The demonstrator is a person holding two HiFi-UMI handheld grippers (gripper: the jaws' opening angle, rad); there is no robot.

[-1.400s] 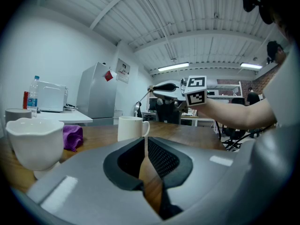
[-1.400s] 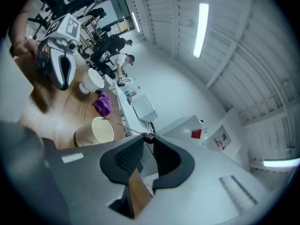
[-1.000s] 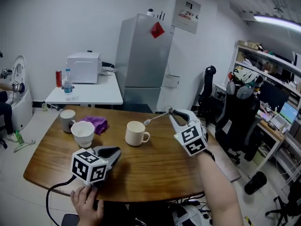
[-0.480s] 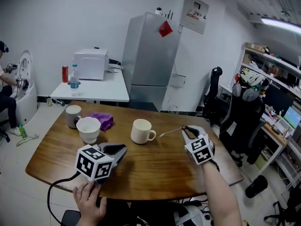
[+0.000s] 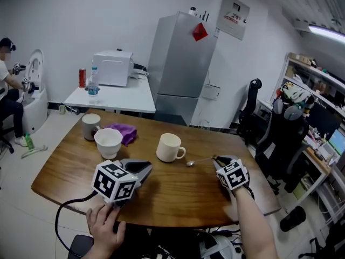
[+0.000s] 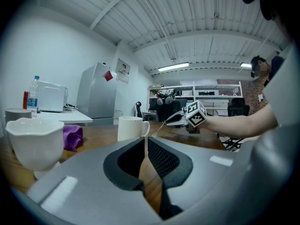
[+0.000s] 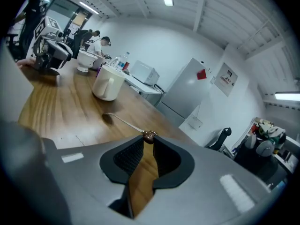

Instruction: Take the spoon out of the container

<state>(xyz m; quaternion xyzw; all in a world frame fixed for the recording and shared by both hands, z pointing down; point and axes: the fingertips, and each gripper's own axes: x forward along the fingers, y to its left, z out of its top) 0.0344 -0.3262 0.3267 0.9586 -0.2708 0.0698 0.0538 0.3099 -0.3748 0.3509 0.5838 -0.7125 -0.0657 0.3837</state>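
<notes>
A white mug (image 5: 170, 147) stands upright near the middle of the wooden table (image 5: 178, 198). The metal spoon (image 5: 199, 160) is outside the mug, to its right, with its bowl low on the tabletop. My right gripper (image 5: 216, 158) is shut on the brown end of the spoon's handle (image 7: 149, 135); in the right gripper view the spoon (image 7: 123, 122) reaches away toward the mug (image 7: 108, 82). My left gripper (image 5: 144, 168) rests on the table in front of the mug (image 6: 131, 128), jaws shut with nothing between them (image 6: 144, 142).
A white bowl (image 5: 108, 142), a grey cup (image 5: 90, 126) and a purple cloth (image 5: 123, 133) sit at the table's left. Behind are a white side table (image 5: 116, 99) and a fridge (image 5: 180, 69). Office chairs (image 5: 272, 139) stand at the right.
My right gripper has carried the spoon from high beside the mug down and to the right, to the tabletop. The left gripper has stayed where it was.
</notes>
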